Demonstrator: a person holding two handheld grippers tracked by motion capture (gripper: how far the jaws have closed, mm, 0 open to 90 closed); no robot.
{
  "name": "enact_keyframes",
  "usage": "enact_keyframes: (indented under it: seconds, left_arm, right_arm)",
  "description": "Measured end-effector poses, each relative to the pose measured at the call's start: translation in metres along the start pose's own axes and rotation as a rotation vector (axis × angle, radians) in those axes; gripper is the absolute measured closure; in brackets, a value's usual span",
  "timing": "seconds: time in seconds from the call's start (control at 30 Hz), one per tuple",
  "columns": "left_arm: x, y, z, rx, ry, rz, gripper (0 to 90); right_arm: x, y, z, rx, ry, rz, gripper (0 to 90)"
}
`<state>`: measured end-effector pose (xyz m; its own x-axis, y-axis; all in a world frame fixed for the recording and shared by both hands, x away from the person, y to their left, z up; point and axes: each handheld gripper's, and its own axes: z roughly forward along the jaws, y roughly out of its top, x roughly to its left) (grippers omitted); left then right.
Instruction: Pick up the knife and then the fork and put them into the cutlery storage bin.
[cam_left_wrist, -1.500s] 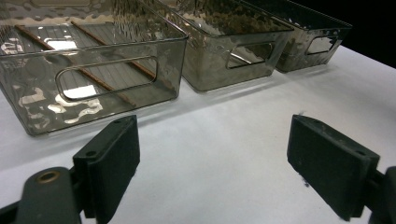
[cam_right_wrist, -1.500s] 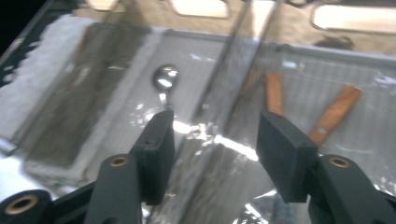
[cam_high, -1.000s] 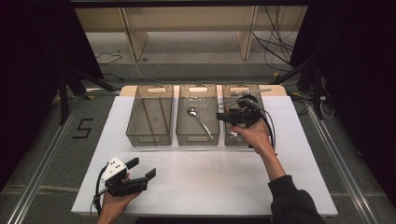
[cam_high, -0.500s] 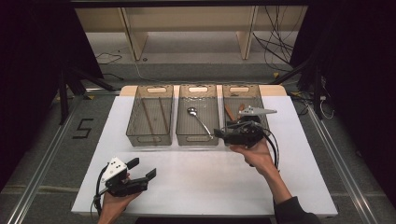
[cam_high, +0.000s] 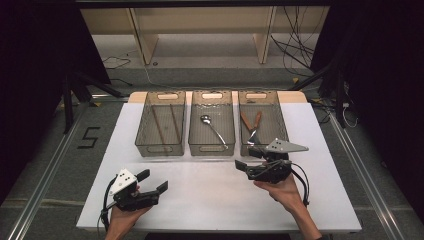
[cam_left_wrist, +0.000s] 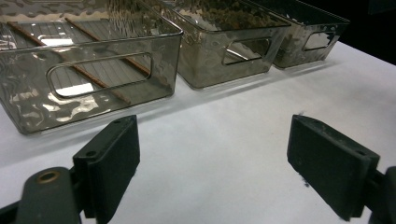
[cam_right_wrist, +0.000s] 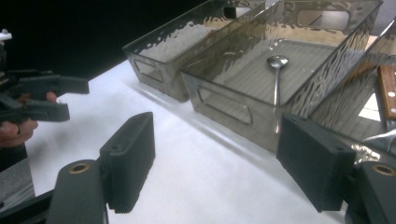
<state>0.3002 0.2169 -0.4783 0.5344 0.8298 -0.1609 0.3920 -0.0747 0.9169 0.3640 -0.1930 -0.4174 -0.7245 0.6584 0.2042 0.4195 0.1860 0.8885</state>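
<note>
— Left tongs, right tongs: how do they stand?

— Both as I hold them from my station. Left tongs: jaws apart, nothing between them, low over the white table. Right tongs: jaws wide, having just been opening, also with nothing between the pads; only bare table shows there in the right gripper view.

— Nearest item to the right tongs?

— Right bin, its near wall just beyond the fingertips. Inside lies the wooden-handled cutlery, two brown handles side by side with a metal end pointing back toward the tongs. I touch neither bin nor cutlery.

— And further out?

— Middle bin, beyond the right tongs and to their left, holding one spoon, bowl at the far end. Left bin, straight ahead of the left tongs and apart from them, holding two thin brown sticks laid lengthwise. From the right gripper view the left tongs appear far off at the left edge, a hand around them.
</note>
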Motion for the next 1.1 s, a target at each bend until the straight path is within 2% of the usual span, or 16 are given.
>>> enact_keyframes:
  seconds: [0.27, 0.4, 0.8, 0.97, 1.1]
  left_arm:
    - [-0.001, 0.000, 0.001, -0.001, -0.013, 0.001, 16.9]
    - [-0.002, 0.000, 0.002, 0.006, -0.026, 0.001, 16.9]
    - [-0.004, -0.001, 0.002, 0.018, -0.055, 0.008, 16.9]
    - [-0.007, -0.001, 0.004, 0.021, -0.072, 0.010, 16.9]
    - [-0.007, -0.001, 0.004, 0.025, -0.074, 0.013, 16.9]
  right_arm:
    - [0.003, -0.027, -0.012, -0.020, 0.019, -0.010, 27.8]
    - [0.003, -0.038, -0.022, -0.046, 0.017, -0.019, 27.5]
    - [0.001, -0.061, -0.038, -0.064, -0.010, -0.011, 24.6]
    - [0.000, -0.067, -0.044, -0.077, -0.031, -0.004, 21.5]
    - [0.000, -0.069, -0.044, -0.076, -0.029, -0.001, 21.2]
